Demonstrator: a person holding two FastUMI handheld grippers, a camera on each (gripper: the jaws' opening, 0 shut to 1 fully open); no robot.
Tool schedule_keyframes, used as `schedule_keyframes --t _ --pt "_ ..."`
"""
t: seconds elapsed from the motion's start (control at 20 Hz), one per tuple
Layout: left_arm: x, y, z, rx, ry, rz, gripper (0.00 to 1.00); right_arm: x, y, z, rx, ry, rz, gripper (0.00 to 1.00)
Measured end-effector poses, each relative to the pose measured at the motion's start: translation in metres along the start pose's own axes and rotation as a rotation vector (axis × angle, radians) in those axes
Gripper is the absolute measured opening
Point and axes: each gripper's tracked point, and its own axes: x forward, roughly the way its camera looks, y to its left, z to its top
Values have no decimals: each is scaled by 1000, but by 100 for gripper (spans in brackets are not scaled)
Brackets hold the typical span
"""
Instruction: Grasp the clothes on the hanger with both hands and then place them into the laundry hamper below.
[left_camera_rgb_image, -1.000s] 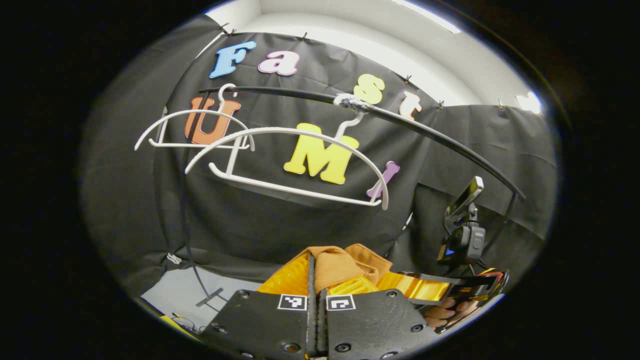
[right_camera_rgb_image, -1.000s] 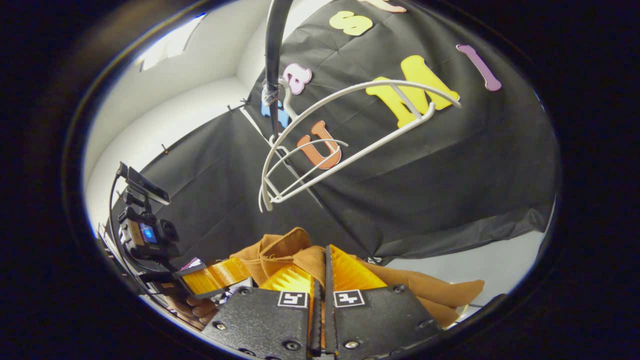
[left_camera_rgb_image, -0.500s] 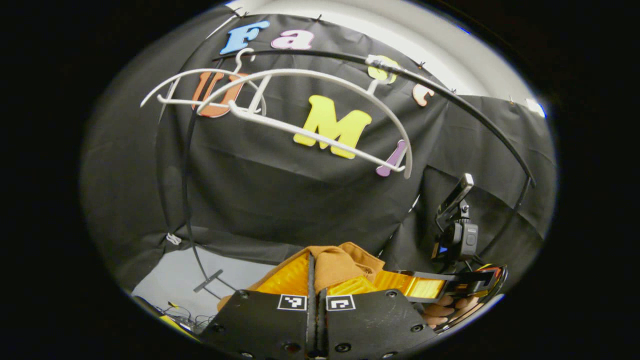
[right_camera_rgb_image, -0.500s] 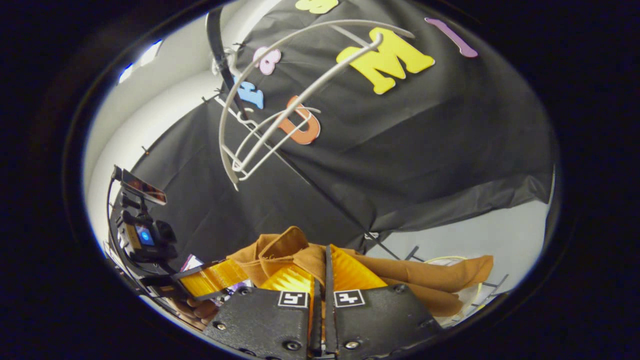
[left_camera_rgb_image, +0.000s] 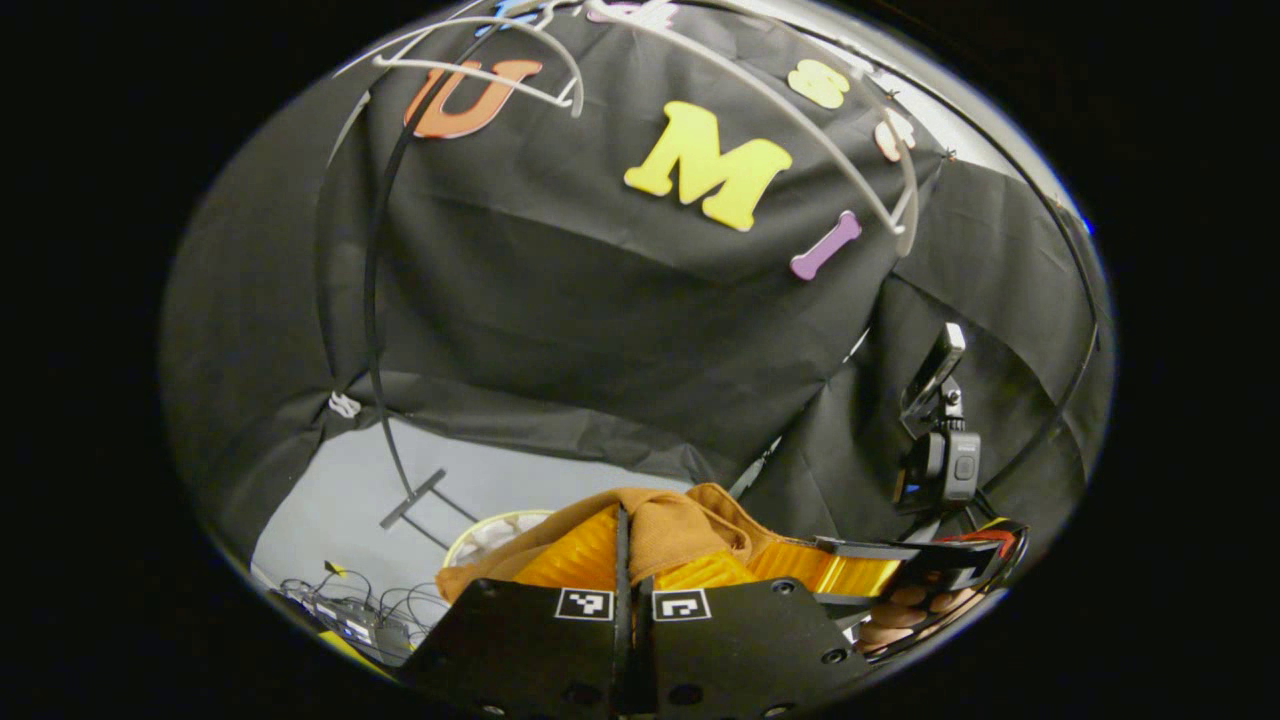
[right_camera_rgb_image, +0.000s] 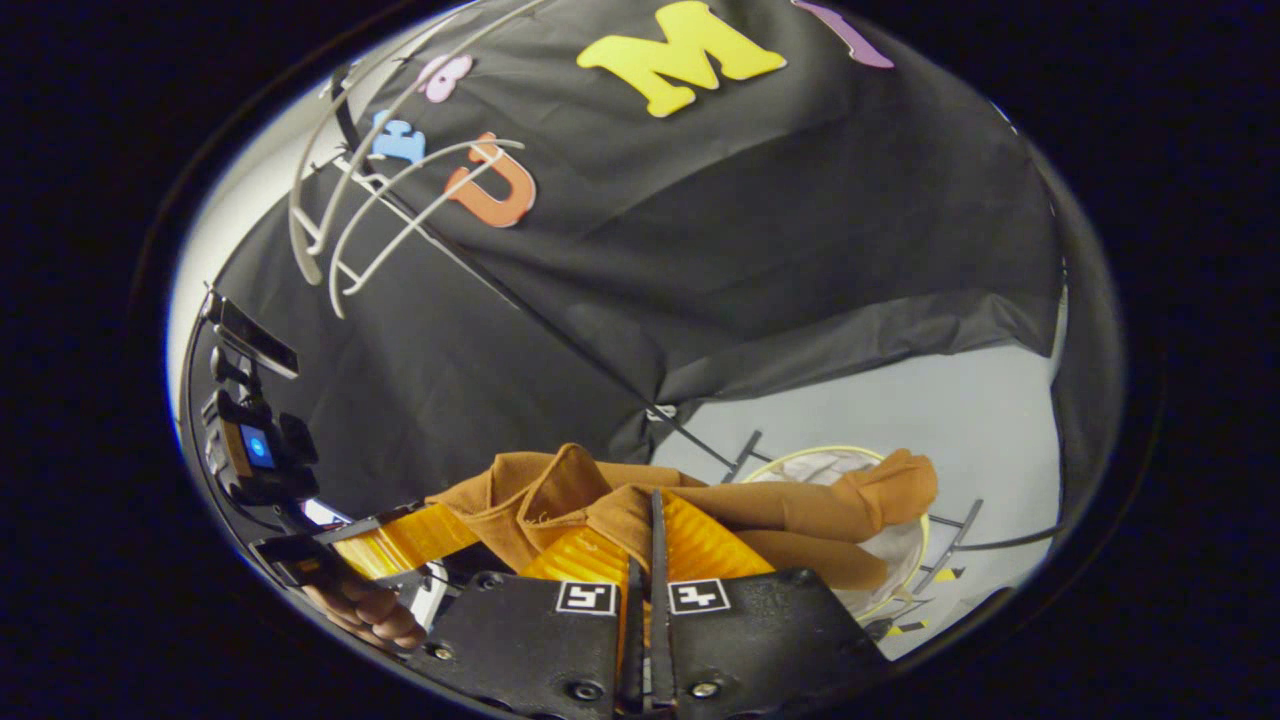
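Brown garment (right_camera_rgb_image: 800, 510) overhangs the hamper (right_camera_rgb_image: 905, 590) rim, seemingly apart.

Looks like a recording booth / lab setup, not a home: black cloth wall (left_camera_rgb_image: 560, 300) pinned up, bare white hangers (right_camera_rgb_image: 340, 230) on a black rack, grey floor (right_camera_rgb_image: 900, 400), cables + electronics box (left_camera_rgb_image: 350, 620) on the floor.

Garment (right_camera_rgb_image: 800, 510) over hamper (right_camera_rgb_image: 905, 575), hangers (right_camera_rgb_image: 340, 210) on rail above
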Motion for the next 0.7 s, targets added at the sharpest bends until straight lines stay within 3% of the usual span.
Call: schedule_keyframes --t 0.05,0.4,0.45,0.5,0.6,0.65,0.7 --pt "4 0 -4 3 22 0 0 7 -7 -4 -1 9 -33 6" --pt "49 31 -52 45 236 15 2 31 -65 -25 -35 83 -335 6" --pt "52 29 -50 42 253 9 8 32 -63 -28 -25 87 -341 7" --pt "53 32 -50 41 264 10 14 32 -64 -28 -14 82 -342 17" --pt "51 44 -55 39 275 26 54 17 -75 -26 -12 62 -374 36" --pt "48 53 -59 34 277 38 73 9 -85 -25 -13 53 -393 39" --pt "44 58 -61 26 278 47 73 1 -91 -25 -13 44 -406 46"
